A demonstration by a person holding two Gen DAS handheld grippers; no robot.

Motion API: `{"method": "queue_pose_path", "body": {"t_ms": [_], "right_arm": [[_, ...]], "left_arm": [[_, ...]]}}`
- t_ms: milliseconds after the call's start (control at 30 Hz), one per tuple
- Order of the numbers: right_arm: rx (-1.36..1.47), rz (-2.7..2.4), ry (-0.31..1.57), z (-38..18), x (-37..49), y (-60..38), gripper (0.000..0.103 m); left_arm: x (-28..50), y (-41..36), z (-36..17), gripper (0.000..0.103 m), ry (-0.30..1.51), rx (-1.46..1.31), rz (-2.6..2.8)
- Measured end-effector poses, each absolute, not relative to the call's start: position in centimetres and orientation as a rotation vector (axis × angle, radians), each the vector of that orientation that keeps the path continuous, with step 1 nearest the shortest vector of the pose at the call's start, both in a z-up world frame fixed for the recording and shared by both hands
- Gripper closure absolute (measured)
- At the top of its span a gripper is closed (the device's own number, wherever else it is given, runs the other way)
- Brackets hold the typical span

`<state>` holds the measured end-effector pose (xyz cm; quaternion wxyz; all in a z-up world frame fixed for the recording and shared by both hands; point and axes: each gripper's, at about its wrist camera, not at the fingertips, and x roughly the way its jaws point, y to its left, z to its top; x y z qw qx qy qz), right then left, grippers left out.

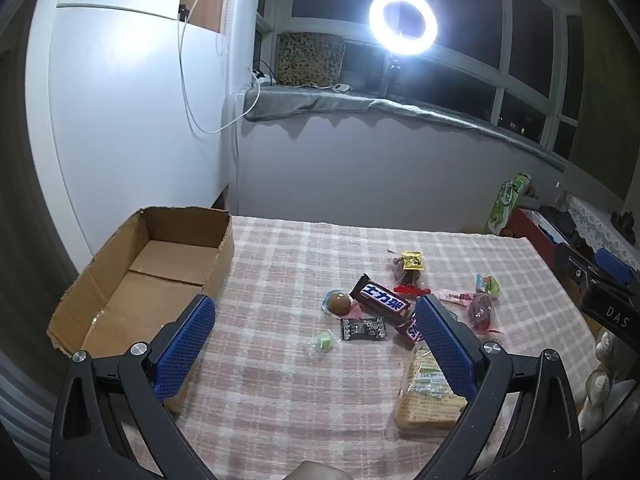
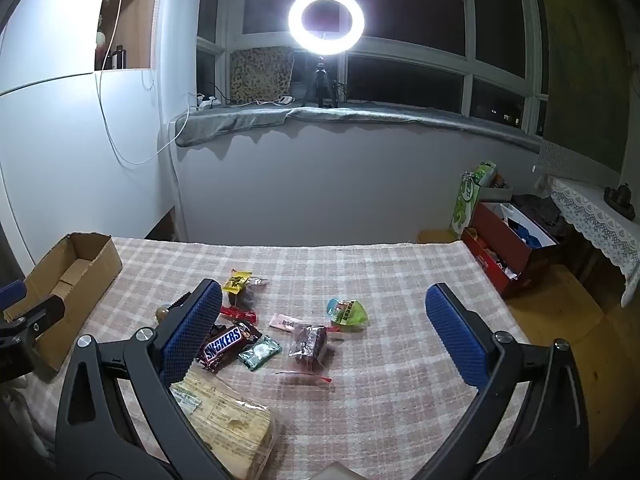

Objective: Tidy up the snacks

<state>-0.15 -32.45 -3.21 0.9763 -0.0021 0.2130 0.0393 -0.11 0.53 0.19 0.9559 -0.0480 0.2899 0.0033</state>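
Several wrapped snacks lie loose on the pink checked tablecloth [image 1: 280,360]: a Snickers bar [image 1: 380,298] [image 2: 225,344], a yellow packet [image 1: 413,261] [image 2: 236,282], a round brown sweet [image 1: 339,304], a small black packet [image 1: 363,329], a green sweet [image 1: 323,342] and a large bread pack [image 1: 428,396] [image 2: 228,420]. An empty cardboard box [image 1: 152,276] [image 2: 68,280] stands at the table's left. My left gripper [image 1: 314,320] is open above the cloth, between box and snacks. My right gripper [image 2: 324,308] is open above the snack pile.
A red box [image 2: 508,248] with a green carton [image 2: 466,200] sits on the floor right of the table. A ring light [image 2: 326,20] shines on the windowsill behind. The right gripper's body shows at the left wrist view's right edge [image 1: 600,288].
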Motion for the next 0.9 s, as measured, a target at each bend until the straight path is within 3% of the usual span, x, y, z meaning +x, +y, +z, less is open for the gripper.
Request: {"method": "queue_pose_path", "body": {"t_ms": [900], "right_arm": [[0.008, 0.082, 0.384, -2.46, -0.63, -32.43, 0.0]], "left_arm": [[-0.08, 0.42, 0.23, 0.003, 0.582, -0.107, 0.0]]}}
